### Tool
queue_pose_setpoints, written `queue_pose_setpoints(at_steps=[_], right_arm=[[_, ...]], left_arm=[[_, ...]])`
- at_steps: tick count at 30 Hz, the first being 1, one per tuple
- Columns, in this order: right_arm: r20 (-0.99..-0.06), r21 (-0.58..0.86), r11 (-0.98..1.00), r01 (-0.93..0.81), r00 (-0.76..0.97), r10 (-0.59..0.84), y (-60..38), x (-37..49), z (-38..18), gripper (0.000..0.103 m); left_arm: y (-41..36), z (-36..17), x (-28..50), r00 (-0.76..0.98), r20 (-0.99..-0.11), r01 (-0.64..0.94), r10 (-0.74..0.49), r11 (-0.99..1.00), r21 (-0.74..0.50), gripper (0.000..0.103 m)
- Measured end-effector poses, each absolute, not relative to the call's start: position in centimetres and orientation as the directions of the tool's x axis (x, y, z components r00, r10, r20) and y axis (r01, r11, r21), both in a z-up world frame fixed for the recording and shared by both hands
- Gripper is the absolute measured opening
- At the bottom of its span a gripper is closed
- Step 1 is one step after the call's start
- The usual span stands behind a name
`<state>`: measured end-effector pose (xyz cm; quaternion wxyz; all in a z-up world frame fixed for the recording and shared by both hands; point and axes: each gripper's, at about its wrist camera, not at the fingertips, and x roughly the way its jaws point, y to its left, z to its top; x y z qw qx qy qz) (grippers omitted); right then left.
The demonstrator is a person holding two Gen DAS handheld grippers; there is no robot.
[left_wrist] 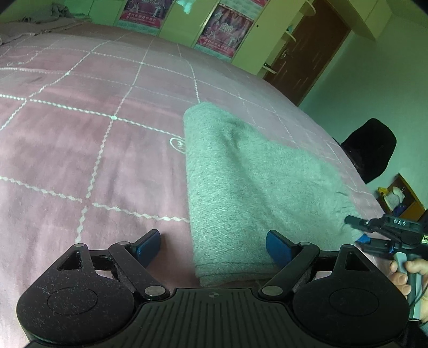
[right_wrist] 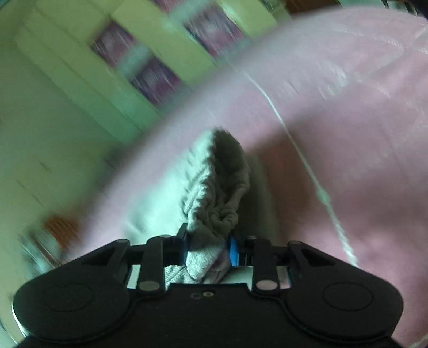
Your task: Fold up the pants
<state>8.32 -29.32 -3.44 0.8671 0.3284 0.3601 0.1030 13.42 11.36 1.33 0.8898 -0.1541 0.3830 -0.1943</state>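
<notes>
The grey knitted pants [left_wrist: 248, 182] lie folded in a long strip on the pink bedspread [left_wrist: 80, 150]. My left gripper [left_wrist: 214, 247] is open, its blue pads either side of the pants' near corner, not gripping. My right gripper [left_wrist: 359, 235] shows at the right edge, at the pants' right corner. In the right wrist view my right gripper [right_wrist: 207, 247] is shut on a bunched fold of the pants [right_wrist: 214, 192], lifted off the bedspread [right_wrist: 334, 133]. That view is motion-blurred.
The bed fills most of the view, with a white diamond pattern. A crumpled grey cloth [left_wrist: 53, 12] lies at the far left. A wardrobe with posters [left_wrist: 224, 29], a brown door [left_wrist: 310, 50], a black chair [left_wrist: 371, 150] and a small shelf [left_wrist: 401, 198] stand beyond the bed.
</notes>
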Motion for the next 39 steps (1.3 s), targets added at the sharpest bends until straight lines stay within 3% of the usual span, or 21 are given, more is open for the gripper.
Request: queue_pose_setpoints(at_steps=[2,5,6,13,17,19,30,34,39], right_arm=[[-0.533,0.723,0.683,0.101,0.711,0.459,-30.9,8.5,-4.9,0.038],[-0.480,0.684,0.728,0.049,0.782,0.399,-31.4,7.0,-2.7,0.066],[-0.458,0.667,0.745,0.020,0.799,0.389,-31.5,6.6,-2.2,0.069],[-0.493,0.659,0.752,-0.020,0.743,0.452,-33.6,8.8,-3.0,0.070],[-0.521,0.680,0.732,-0.034,0.680,0.516,-33.8,10.7,-4.2,0.071],[-0.511,0.707,0.706,-0.047,0.657,0.555,-33.9,11.2,-4.9,0.070],[-0.477,0.739,0.662,-0.128,0.594,0.648,-33.3,14.1,-5.8,0.068],[-0.454,0.752,0.640,-0.158,0.580,0.676,-33.1,14.8,-6.0,0.070],[-0.458,0.738,0.642,-0.206,0.545,0.702,-32.2,16.1,-6.1,0.071]], left_arm=[[11.2,1.8,13.5,0.636,-0.615,0.245,-0.466,0.878,-0.411,0.086],[11.1,2.5,14.3,0.630,-0.596,0.282,-0.498,0.862,-0.422,0.086],[11.1,2.7,14.9,0.626,-0.588,0.294,-0.512,0.853,-0.431,0.086],[11.2,1.0,19.9,0.542,-0.589,0.289,-0.599,0.791,-0.539,0.085],[9.7,0.7,20.7,0.509,-0.612,0.336,-0.605,0.794,-0.506,0.084],[8.7,0.7,20.9,0.502,-0.634,0.363,-0.588,0.809,-0.463,0.072],[8.3,0.1,22.5,0.453,-0.616,0.427,-0.644,0.763,-0.485,0.071],[8.4,-0.3,22.8,0.431,-0.607,0.447,-0.668,0.742,-0.500,0.057],[8.3,-0.5,23.2,0.420,-0.591,0.441,-0.688,0.724,-0.530,0.051]])
